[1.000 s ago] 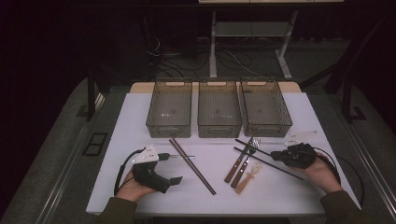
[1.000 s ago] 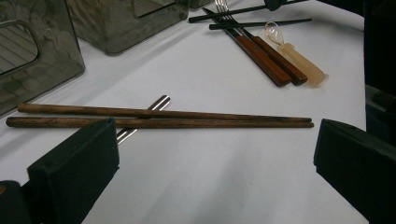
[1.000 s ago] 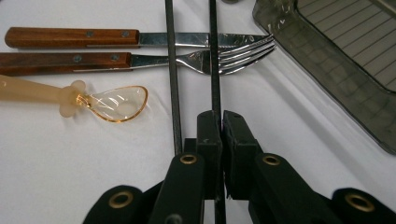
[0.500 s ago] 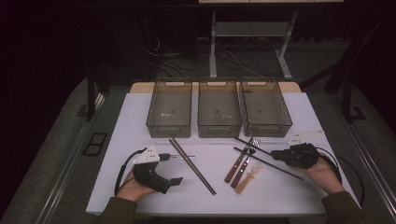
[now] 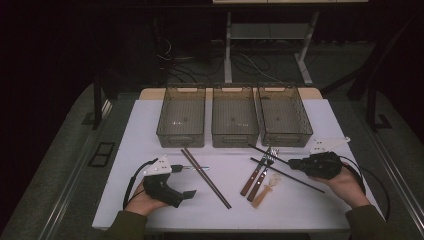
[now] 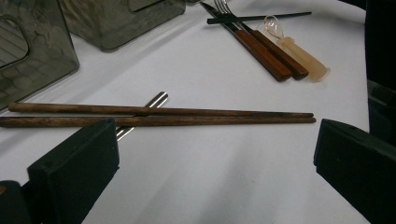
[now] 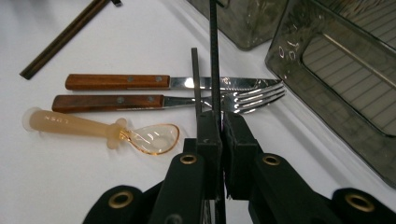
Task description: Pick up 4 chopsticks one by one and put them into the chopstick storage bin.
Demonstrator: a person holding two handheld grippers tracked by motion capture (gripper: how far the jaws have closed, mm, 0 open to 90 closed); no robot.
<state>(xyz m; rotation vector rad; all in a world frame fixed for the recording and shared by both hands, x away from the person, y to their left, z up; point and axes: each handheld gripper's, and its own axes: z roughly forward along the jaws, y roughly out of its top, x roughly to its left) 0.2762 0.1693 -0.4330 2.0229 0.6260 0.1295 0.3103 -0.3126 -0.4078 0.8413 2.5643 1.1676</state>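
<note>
My right gripper (image 7: 216,122) is shut on a pair of thin black chopsticks (image 7: 213,56) that stick out past its jaws over a fork (image 7: 243,99) and a knife (image 7: 140,82), both wooden-handled. In the high view the right gripper (image 5: 294,163) is at the table's right, with the black chopsticks (image 5: 260,149) crossing the cutlery. My left gripper (image 6: 215,163) is open with nothing between its jaws, just short of two brown wooden chopsticks (image 6: 159,114). In the high view the left gripper (image 5: 186,184) rests at the front left beside those wooden chopsticks (image 5: 206,178).
Three smoky clear bins (image 5: 182,116) (image 5: 234,116) (image 5: 284,116) stand in a row at the back of the white table (image 5: 150,125). A spoon with a pale amber handle (image 5: 264,190) lies by the knife. A silver rod (image 6: 156,100) lies under the wooden chopsticks.
</note>
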